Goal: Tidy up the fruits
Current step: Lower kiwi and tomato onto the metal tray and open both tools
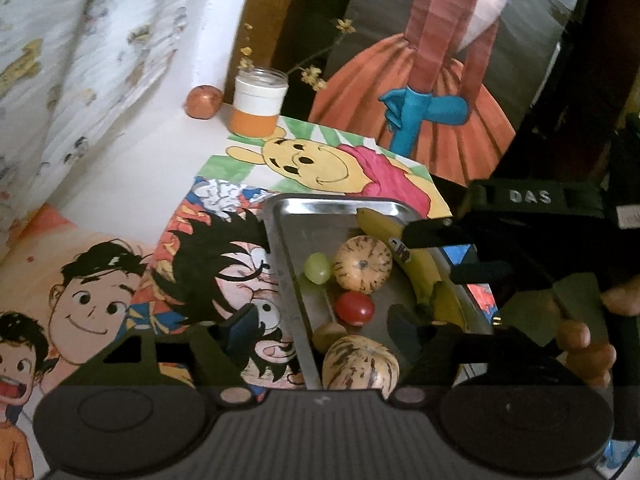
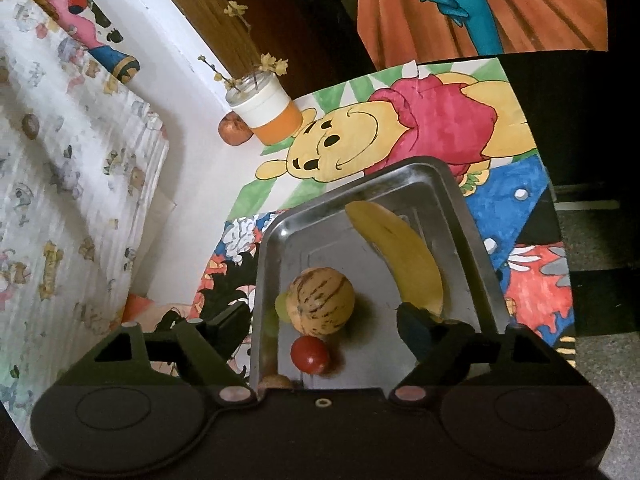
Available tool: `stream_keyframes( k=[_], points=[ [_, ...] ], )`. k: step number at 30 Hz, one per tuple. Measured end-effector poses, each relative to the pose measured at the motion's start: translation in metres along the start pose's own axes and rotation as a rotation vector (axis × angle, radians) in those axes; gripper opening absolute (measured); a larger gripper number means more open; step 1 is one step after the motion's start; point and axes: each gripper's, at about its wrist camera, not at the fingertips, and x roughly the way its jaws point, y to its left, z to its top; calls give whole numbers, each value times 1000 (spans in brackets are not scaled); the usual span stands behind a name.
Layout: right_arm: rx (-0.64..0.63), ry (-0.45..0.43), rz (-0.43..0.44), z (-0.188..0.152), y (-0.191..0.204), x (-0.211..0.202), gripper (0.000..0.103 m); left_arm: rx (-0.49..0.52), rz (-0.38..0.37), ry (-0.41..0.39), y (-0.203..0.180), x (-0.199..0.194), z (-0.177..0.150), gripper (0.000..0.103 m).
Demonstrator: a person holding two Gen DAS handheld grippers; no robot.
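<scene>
A steel tray [image 1: 280, 240] [image 2: 460, 216] lies on cartoon drawings. It holds a banana [image 1: 416, 264] [image 2: 404, 256], two striped yellow melons [image 1: 362, 264] [image 1: 360, 368] [image 2: 322, 298], a red tomato [image 1: 354, 308] [image 2: 310, 354], a green grape [image 1: 317, 267] [image 2: 281, 306] and a brown fruit [image 1: 328, 336] [image 2: 276, 382]. My left gripper [image 1: 324, 328] is open and empty over the tray's near end. My right gripper [image 2: 324, 320] is open and empty over the tray; in the left wrist view its fingers [image 1: 428, 234] are beside the banana.
An orange-and-white jar [image 1: 258, 102] [image 2: 268, 110] with dried flowers stands at the back, a reddish apple [image 1: 203, 102] [image 2: 234, 130] beside it. A patterned cloth [image 1: 80, 60] [image 2: 60, 160] lies to the left. Drawings cover the table [image 1: 320, 160] [image 2: 400, 128].
</scene>
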Motion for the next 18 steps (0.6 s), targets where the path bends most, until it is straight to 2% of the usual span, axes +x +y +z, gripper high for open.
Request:
stream_keyframes(
  k=[10,18],
  points=[
    [-5,-36,7,-16,-1,-31,93,-55,32,-57,2,-27,-4,98],
    [-41,-70,6,-32,6,-54,99,-78,61,-87,1,-47,-12,102]
  ],
)
